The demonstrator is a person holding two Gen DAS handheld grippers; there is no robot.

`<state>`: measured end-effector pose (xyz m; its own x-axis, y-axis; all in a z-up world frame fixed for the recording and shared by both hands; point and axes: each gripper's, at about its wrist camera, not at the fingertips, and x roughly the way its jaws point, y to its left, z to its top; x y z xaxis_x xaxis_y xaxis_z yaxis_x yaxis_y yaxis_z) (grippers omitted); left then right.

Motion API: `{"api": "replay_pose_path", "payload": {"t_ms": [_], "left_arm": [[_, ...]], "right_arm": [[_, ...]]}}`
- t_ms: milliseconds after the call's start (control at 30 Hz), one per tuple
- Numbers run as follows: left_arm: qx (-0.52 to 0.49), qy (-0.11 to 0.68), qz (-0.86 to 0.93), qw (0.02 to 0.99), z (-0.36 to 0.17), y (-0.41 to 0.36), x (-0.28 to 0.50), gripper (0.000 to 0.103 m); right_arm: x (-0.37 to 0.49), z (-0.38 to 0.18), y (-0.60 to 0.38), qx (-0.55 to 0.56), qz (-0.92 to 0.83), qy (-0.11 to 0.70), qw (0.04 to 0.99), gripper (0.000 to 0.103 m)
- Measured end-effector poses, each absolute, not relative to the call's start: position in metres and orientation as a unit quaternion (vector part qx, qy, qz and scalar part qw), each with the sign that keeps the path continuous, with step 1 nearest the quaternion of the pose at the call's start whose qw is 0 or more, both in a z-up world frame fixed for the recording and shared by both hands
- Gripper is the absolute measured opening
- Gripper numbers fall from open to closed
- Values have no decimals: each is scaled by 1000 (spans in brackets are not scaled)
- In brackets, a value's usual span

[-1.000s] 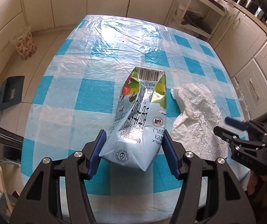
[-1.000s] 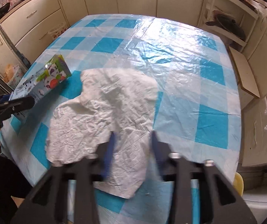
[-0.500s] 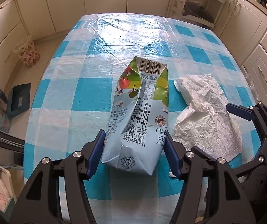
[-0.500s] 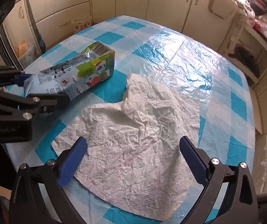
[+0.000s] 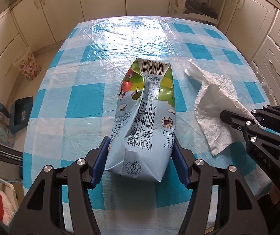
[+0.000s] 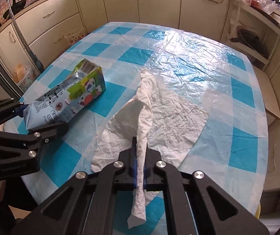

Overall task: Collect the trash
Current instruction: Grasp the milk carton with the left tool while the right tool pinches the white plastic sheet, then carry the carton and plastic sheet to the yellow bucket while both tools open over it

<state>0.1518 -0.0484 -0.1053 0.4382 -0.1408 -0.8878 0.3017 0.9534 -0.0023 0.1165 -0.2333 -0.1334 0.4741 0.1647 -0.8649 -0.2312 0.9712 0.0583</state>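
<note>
A crushed light-blue milk carton (image 5: 145,117) lies on the blue-checked table (image 5: 85,98). My left gripper (image 5: 140,156) is shut on its near end, blue pads on both sides. The carton also shows in the right wrist view (image 6: 69,99). A crumpled white paper towel (image 6: 159,109) lies on the table to the right of the carton. My right gripper (image 6: 140,156) is shut on a pinched ridge of the towel, which stands up between the jaws. The towel (image 5: 214,105) and right gripper (image 5: 230,117) also show in the left wrist view.
Cream cabinets ring the table. A floral waste bin (image 5: 29,66) stands on the floor to the left. An open shelf unit with a dark pan (image 6: 251,39) stands behind the table. The table's right edge (image 6: 265,117) drops off to the floor.
My right gripper was wide open over the towel half a second ago and has shut on it, bunching it into a ridge. My left gripper stays shut on the carton.
</note>
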Motion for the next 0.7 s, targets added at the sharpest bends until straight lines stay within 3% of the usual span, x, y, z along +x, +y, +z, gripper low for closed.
{"api": "replay_pose_path", "payload": {"t_ms": [433,700], "left_arm": [[43,442,-220,868,-56,-94,125,58],[31,428,-309,848,-41,-163,97,58]], "right_arm": [[80,-91,-334,20,19,459,888,4],[23,-110,-456,75,-116,491,860,4]]}}
